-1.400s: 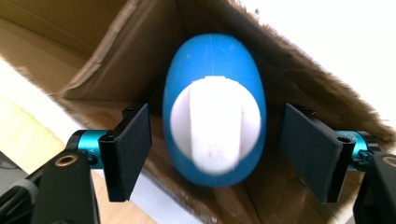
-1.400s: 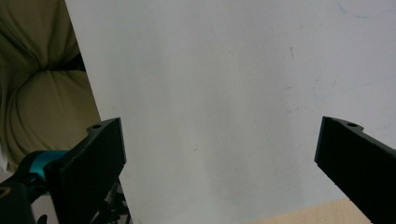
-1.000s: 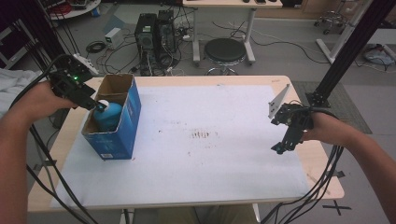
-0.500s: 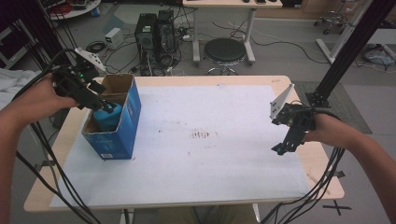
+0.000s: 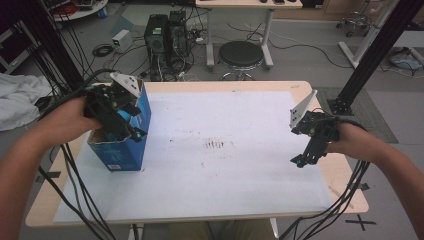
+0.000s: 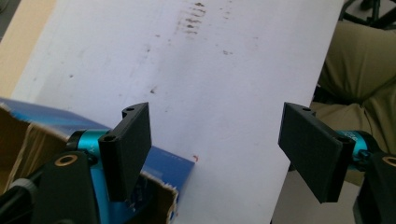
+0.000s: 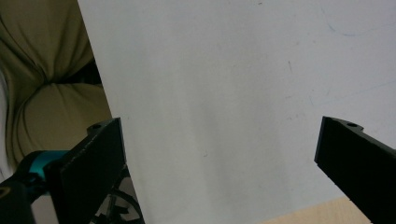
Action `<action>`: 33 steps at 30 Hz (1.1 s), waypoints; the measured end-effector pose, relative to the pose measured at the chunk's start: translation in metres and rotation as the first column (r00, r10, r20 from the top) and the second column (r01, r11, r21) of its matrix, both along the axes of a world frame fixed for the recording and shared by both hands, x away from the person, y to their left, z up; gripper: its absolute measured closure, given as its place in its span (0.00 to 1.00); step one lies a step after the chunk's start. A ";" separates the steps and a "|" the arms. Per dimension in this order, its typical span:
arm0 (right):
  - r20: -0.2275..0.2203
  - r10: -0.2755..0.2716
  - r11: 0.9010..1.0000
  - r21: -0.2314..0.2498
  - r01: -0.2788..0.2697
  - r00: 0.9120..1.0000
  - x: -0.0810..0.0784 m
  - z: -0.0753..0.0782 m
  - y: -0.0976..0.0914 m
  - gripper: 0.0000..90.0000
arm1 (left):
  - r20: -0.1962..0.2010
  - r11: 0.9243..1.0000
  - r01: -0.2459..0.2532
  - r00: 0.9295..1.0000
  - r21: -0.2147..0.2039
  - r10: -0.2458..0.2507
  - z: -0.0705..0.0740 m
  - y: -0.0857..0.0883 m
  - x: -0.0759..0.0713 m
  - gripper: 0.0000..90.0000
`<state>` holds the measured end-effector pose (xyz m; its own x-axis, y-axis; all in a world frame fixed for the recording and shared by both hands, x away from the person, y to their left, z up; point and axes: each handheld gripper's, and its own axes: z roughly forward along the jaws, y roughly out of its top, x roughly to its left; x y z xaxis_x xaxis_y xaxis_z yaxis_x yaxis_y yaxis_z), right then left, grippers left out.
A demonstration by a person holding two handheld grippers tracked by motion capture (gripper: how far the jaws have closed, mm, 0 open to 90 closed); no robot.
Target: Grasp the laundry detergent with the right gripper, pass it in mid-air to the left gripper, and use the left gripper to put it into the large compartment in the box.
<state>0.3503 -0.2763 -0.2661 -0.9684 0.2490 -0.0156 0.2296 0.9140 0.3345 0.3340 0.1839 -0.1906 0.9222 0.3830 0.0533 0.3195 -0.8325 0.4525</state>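
An open blue cardboard box stands at the left edge of the white sheet that covers the table. My left gripper hangs over the box's opening, open, with nothing between its jaws. In the left gripper view my left gripper looks past the box's torn brown rim onto the stained sheet. What lies inside the box is hidden. My right gripper hovers above the sheet's right side, pointing down. In the right gripper view my right gripper is open over bare sheet.
Beyond the table's far edge stand computer towers and a black stool on the floor. A black frame post rises at the far right. Cables trail from both grippers off the near edge. The person's trouser legs sit by that edge.
My left hand has carried its gripper rightward, from beside the box's left rim to over its opening. The right gripper has stayed where it was.
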 end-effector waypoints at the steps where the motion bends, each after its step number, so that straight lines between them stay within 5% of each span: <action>1: 0.000 0.002 1.000 0.000 -0.002 1.000 0.000 0.000 0.000 0.01 | -0.002 1.000 0.013 1.000 0.003 -0.013 -0.002 -0.004 -0.001 0.29; 6: 0.001 0.006 1.000 0.003 -0.006 1.000 -0.001 -0.001 0.001 0.01 | -0.022 0.996 0.083 0.996 0.032 -0.083 -0.011 -0.026 -0.003 0.29; 8: 0.001 0.006 1.000 0.002 -0.006 1.000 -0.001 -0.002 0.001 0.01 | -0.030 0.994 0.102 0.994 0.047 -0.101 -0.015 -0.034 -0.003 0.14; 13: -0.001 0.006 1.000 0.002 -0.006 1.000 -0.002 -0.002 0.002 0.01 | -0.023 0.991 0.128 0.992 0.047 -0.127 -0.020 -0.046 -0.002 0.11; 15: 0.001 0.009 1.000 0.003 -0.009 1.000 -0.002 -0.003 0.002 0.01 | -0.018 0.992 0.103 0.995 0.070 -0.102 -0.023 -0.051 0.001 0.03; 22: 0.000 0.006 1.000 0.005 -0.006 1.000 -0.003 -0.003 0.001 0.01 | -0.043 0.982 0.128 0.992 0.139 -0.123 -0.036 -0.064 0.005 0.02; 33: -0.006 0.012 1.000 0.000 -0.012 1.000 0.000 -0.005 0.005 0.01 | -0.072 0.973 0.157 0.986 0.166 -0.147 -0.051 -0.081 0.011 0.02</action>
